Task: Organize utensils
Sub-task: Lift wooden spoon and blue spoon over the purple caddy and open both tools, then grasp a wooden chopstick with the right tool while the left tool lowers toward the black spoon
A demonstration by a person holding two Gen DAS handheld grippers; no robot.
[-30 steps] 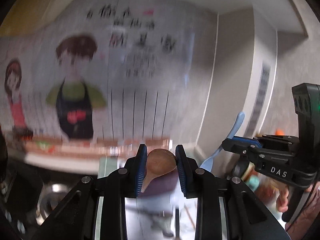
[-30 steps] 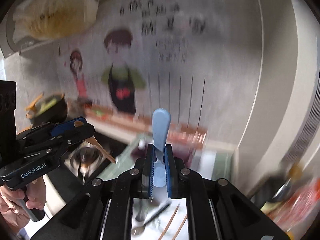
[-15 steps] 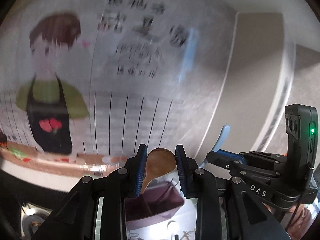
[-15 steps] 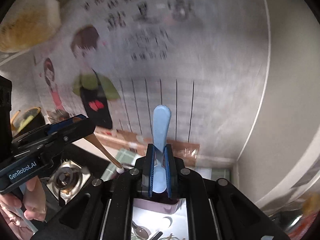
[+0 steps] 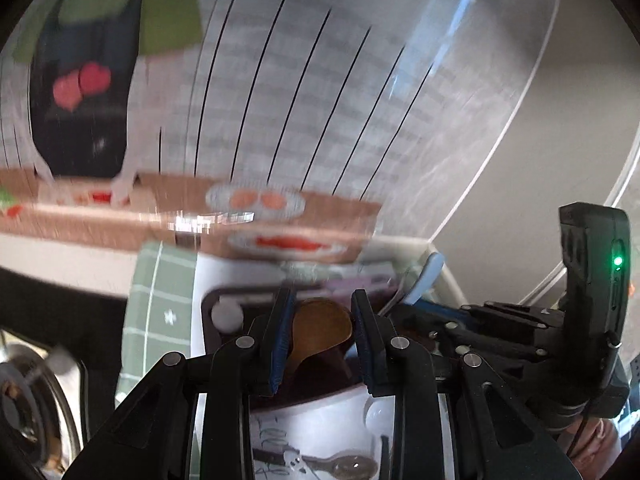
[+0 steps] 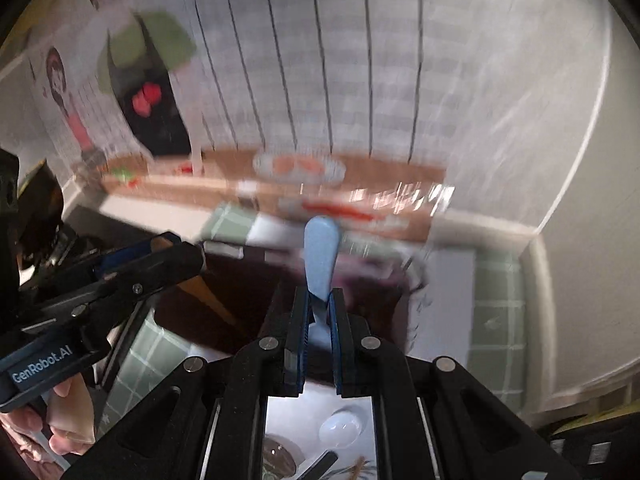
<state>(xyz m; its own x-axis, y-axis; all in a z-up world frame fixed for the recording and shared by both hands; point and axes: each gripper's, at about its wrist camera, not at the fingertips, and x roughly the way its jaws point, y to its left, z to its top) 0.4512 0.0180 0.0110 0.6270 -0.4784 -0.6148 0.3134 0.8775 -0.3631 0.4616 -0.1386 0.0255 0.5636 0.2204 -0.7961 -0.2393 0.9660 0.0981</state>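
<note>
My left gripper (image 5: 320,312) is shut on the bowl of a brown wooden spoon (image 5: 320,326), held over a dark purple utensil box (image 5: 320,376). In the right wrist view that same wooden spoon's handle (image 6: 204,296) slants down over the box (image 6: 240,300). My right gripper (image 6: 319,308) is shut on a light blue spoon (image 6: 321,256), its handle standing up above the box. In the left wrist view the right gripper (image 5: 472,320) shows at the right with the blue spoon (image 5: 426,276). A metal spoon (image 5: 344,466) and a white spoon (image 6: 340,428) lie on the white sheet below.
A green checked mat (image 5: 156,312) lies under the white sheet (image 6: 452,280). A stove burner (image 5: 24,400) is at the left. The wall poster (image 6: 320,80) with a cartoon cook stands behind. A hand (image 6: 60,416) holds the left gripper.
Both grippers have dropped and tilted down toward the counter, each keeping its spoon. The purple box has come up close under the fingers.
</note>
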